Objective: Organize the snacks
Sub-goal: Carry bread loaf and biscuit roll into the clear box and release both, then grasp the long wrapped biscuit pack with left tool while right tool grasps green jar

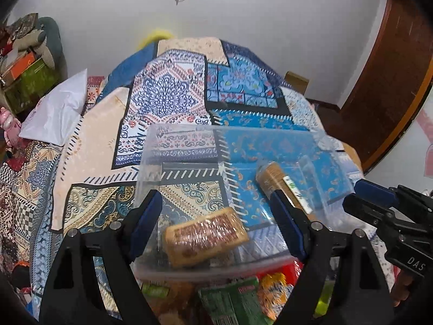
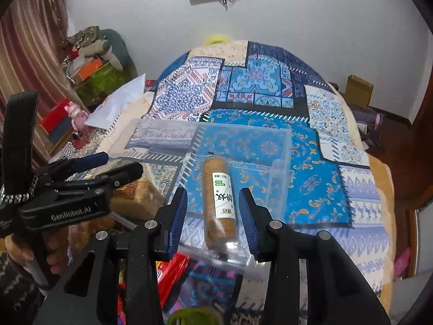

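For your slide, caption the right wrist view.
Open right tongs straddle a biscuit roll lying in the clear bin.

A home bedroom is showing here: a patchwork quilt (image 2: 270, 103) is covering the bed, a white pillow (image 1: 58, 108) is lying at its left edge, and boxes (image 2: 92, 75) are piling up beside striped curtains (image 2: 29, 46).

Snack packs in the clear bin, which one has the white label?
The round cracker roll between the right tool fingers has it; the flat rectangular biscuit pack bears red print instead.
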`<state>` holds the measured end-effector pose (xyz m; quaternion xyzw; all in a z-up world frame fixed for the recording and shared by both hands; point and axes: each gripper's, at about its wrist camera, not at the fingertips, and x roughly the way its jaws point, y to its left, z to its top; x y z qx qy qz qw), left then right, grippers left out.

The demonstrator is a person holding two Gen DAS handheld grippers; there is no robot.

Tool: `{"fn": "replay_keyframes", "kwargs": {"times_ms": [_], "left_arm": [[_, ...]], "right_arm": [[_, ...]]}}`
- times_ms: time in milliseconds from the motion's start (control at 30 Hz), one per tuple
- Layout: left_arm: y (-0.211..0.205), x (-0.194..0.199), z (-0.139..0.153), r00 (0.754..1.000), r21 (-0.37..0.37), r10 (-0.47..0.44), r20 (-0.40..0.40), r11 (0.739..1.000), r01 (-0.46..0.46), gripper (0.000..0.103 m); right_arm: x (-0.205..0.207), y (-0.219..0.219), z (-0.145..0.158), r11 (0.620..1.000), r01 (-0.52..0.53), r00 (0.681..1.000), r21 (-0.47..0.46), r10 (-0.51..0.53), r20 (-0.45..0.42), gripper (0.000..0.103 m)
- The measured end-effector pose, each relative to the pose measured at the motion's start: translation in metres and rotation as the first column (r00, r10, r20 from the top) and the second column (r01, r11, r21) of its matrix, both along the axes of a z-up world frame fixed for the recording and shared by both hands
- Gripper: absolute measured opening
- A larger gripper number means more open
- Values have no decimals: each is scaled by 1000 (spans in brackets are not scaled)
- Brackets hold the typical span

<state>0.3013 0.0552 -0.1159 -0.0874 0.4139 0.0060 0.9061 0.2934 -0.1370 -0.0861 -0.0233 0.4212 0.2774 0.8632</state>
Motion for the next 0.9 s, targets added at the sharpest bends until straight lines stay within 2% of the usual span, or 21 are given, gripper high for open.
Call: {"fn": "replay_keyframes", "kwargs": {"times_ms": [167,267,333,467,667,900], "left_arm": [[-4,-35,21,999,47,-7,49,999,5,82],[-6,-60,31,997,69,-11,74,998,6,83],[-7,-77,35,996,73,-9,85,997,3,87],[-7,-104,33,996,85,-4,88,996,-3,88],[2,-132,13,999,62,22,36,998,-25,88],[6,-145,-34,996,38,58,-69,998,-56,88]], "right_arm": [[-27,-17,18,1000,5,999,7,-5,41,39],[-46,-25,26,1000,5,997,-8,-5,79,45],[-59,-29,29,1000,1,996,-11,0,93,50],[-80,-33,29,1000,-3,995,-19,5,99,50],[-100,-39,17,1000,-11,997,-19,12,80,51],[-106,-40,-16,999,-15,1000,-30,15,16,51]]}}
